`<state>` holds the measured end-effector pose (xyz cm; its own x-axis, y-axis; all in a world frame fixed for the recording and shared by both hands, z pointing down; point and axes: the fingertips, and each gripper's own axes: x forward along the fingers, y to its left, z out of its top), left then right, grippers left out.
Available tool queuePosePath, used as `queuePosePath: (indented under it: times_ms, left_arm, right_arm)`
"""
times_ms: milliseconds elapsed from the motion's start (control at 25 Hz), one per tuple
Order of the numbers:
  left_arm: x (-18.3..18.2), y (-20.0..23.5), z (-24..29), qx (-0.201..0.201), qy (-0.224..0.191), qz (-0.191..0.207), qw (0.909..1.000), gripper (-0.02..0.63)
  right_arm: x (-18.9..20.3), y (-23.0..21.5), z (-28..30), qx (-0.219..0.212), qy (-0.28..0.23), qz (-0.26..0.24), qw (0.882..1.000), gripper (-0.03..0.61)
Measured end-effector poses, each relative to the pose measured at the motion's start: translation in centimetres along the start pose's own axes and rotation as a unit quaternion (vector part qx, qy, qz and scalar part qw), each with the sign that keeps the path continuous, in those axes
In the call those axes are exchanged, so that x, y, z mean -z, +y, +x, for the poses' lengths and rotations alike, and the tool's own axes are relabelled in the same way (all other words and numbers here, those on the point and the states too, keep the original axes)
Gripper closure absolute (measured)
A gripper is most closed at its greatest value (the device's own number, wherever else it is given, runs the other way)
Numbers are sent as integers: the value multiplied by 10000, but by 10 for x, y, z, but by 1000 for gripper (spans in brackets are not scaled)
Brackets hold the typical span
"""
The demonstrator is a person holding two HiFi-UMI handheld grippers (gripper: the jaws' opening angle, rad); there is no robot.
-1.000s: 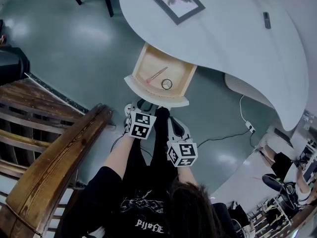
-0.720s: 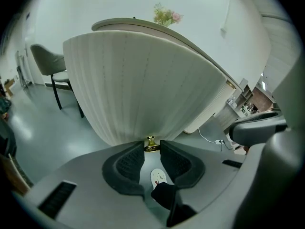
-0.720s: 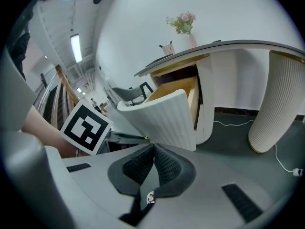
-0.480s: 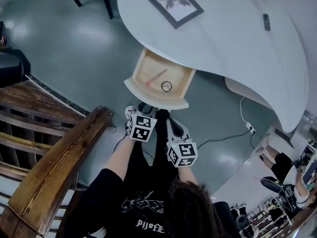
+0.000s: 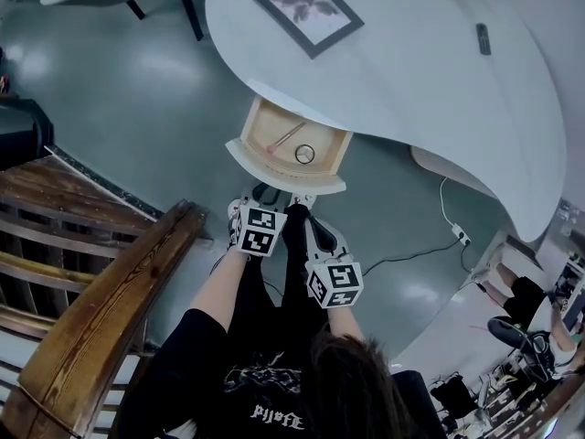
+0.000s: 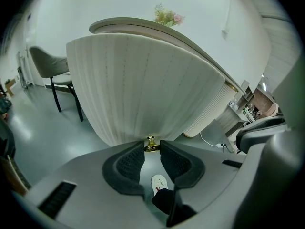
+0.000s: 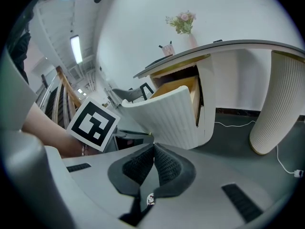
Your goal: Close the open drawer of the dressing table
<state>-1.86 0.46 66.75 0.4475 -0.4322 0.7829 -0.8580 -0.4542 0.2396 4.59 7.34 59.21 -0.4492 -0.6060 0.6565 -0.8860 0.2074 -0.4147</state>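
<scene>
Drawer (image 5: 285, 170) standing open under the dressing table (image 5: 411, 71), straight ahead of both grippers. Left gripper (image 6: 151, 152) pinching the small brass knob (image 6: 151, 144) at the foot of the ribbed white drawer front; knob sits right at its jaw tips. Right gripper (image 7: 153, 152) just beside the left, jaws pressed together on nothing, drawer front ahead of it and slightly to its right.

Ribbed matt drawer front (image 6: 143, 89), shiny, seemingly brass knob (image 6: 151, 145).
</scene>
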Motion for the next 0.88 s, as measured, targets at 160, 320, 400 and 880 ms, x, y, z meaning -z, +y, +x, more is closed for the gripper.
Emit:
queuePosePath:
  times_ms: [160,320,400,880]
  left_arm:
    - [-6,0,3,4,-52,35,10000,499]
    - [-12,1,5,-24,-98,98,9999,499]
    - [-15,2,6,-40,-88,110,9999,499]
    - [-33,3,17,52,-188,282,9994,500]
  right_arm:
    - [-3,-4,-1,23,-23,5,10000,552]
    - [-5,-9,-2,50,-39,4,10000,552]
    - [-5,-11,-2,57,-40,6,10000,552]
    - [-23,-26,0,105,-225,97,9996,552]
